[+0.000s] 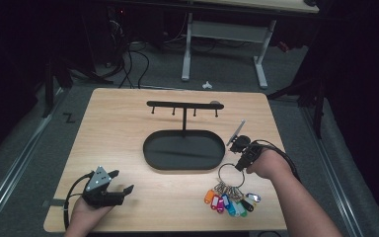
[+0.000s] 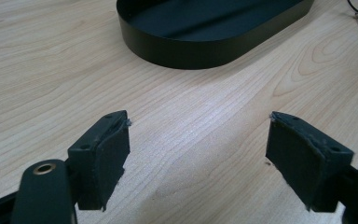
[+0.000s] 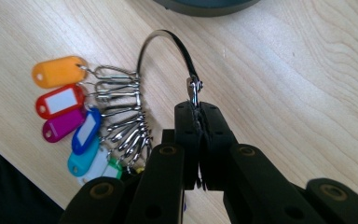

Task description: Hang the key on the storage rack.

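Table: one light wooden table (image 1: pixel 128 123); it carries everything named below.
Key ring: one large metal ring (image 3: pixel 168 42) with a bunch of snap clips and coloured plastic key tags; it is near the table's front right corner, the ring towards the tray and the tags fanned towards the front edge. In the high view the ring (image 1: pixel 231 174) stands up off the wood while the tags lie on it.
Key tags: in the right gripper view seven show, one each of orange (image 3: pixel 59 71), red (image 3: pixel 60 100), magenta (image 3: pixel 61 125), blue (image 3: pixel 86 130), light blue (image 3: pixel 81 159), white (image 3: pixel 98 165) and green (image 3: pixel 115 168). The high view shows further tags, a black one among them; the full number I cannot tell.
Right gripper (image 3: pixel 198 109): one, in the person's right hand; jaws pressed tight together, pinching the ring at its small clasp. In the high view it (image 1: pixel 241 165) is just past the tray's right end, towards the table's right edge.
Left gripper (image 2: pixel 198 126): one, in the person's left hand, jaws spread wide with bare wood between the two pads. In the high view it (image 1: pixel 121 185) is near the table's front left corner, well apart from the ring.
Key stand: one black stand, an oval tray (image 1: pixel 158 158) at mid-table with one upright post and one crossbar (image 1: pixel 177 104) on the far side.
Hooks: four, hanging under the crossbar.
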